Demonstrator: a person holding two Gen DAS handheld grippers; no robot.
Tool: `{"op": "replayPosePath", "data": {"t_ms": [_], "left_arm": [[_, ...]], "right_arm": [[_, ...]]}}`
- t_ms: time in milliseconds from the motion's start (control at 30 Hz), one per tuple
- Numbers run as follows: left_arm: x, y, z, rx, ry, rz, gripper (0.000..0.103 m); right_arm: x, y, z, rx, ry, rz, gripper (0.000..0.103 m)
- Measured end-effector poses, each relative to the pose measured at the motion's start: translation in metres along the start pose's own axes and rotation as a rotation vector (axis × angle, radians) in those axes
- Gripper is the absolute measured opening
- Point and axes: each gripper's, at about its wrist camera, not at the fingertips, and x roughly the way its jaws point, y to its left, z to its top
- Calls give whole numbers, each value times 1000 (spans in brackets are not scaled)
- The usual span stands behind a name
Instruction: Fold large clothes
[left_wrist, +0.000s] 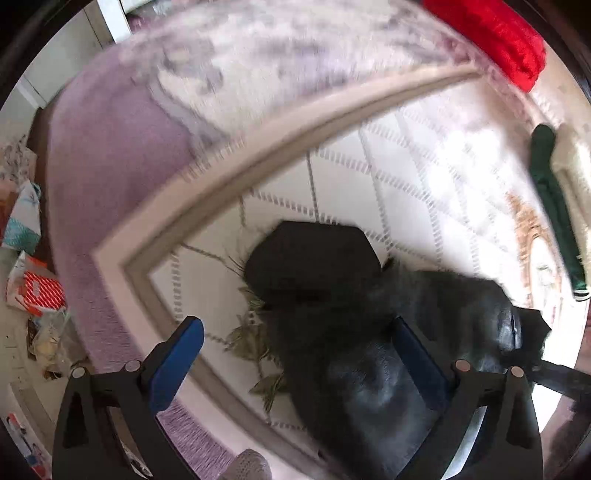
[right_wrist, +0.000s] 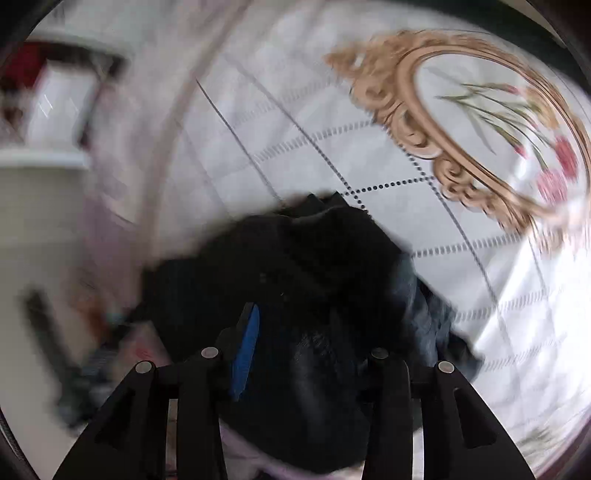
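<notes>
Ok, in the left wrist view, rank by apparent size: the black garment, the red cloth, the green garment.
1. black garment, though it lies nearest the camera
2. red cloth, partly cut off by the frame
3. green garment

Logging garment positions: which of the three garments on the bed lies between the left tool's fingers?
The black garment; the red one and green one lie far off.

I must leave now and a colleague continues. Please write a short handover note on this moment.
Left hand-held gripper: open, over the edge of the black garment, not gripping it.
Right hand-held gripper: black garment bunched between its fingers; picture too blurred to confirm the grip.
Garment lies crumpled on the white patterned bedspread. A green garment and a red one wait further away.
Done: no neat fold visible. Left: spread the black garment, fold it.
</notes>
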Motion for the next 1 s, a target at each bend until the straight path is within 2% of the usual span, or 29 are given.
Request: {"op": "replayPosePath", "data": {"t_ms": [67,133,200,300,333,367,400,433,500,600,667,700,733,767,867,900,933,1000], "left_arm": [[26,10,0,-35,74,-39,103],[24,14,1,-46,81,-59,103],[6,16,-2,-32,52,-64,103],[-26,25,-16,-56,21,-68,103],[-36,30,-23,-73,11,-73,103],[-43,33,-29,-85,6,-78,103],[-49,37,-36,-97,9,-85,103],[-50,41,-42,-106,16,-97,103],[-44,45,-52,-131,50,-137,103],[-19,45,-53,-186,125,-222,103],[-12,45,-53,-235,141,-291,100],[-8,45,-52,-251,141,-312,95],[-6,43,-50,-255,133,-332,94],[-7,41,-48,-248,125,-329,94],[-10,32,-44,-215,114,-323,94],[-10,30,-44,-210,113,-318,94],[-9,29,-44,-205,113,-316,94],[-9,22,-40,-192,102,-305,94]], "right_arm": [[22,-1,13,5,33,-15,47],[19,1,22,25,78,-12,47],[6,1,19,9,77,8,47],[-26,-14,-6,67,-32,120,47],[-39,-22,-20,94,-84,147,55],[-50,-31,-36,119,-128,170,68],[-57,-39,-49,145,-159,191,74],[-65,-54,-71,201,-201,214,79],[-66,-80,-103,292,-224,269,81],[-32,-113,-137,419,-170,355,82],[-3,-128,-148,481,-140,439,82],[12,-132,-150,494,-131,484,82],[29,-133,-149,497,-127,537,87],[43,-134,-148,499,-128,601,93],[74,-130,-137,515,-137,810,96],[79,-123,-129,493,-132,832,95],[81,-115,-122,480,-144,808,95],[82,-102,-112,471,-172,746,77]]}}
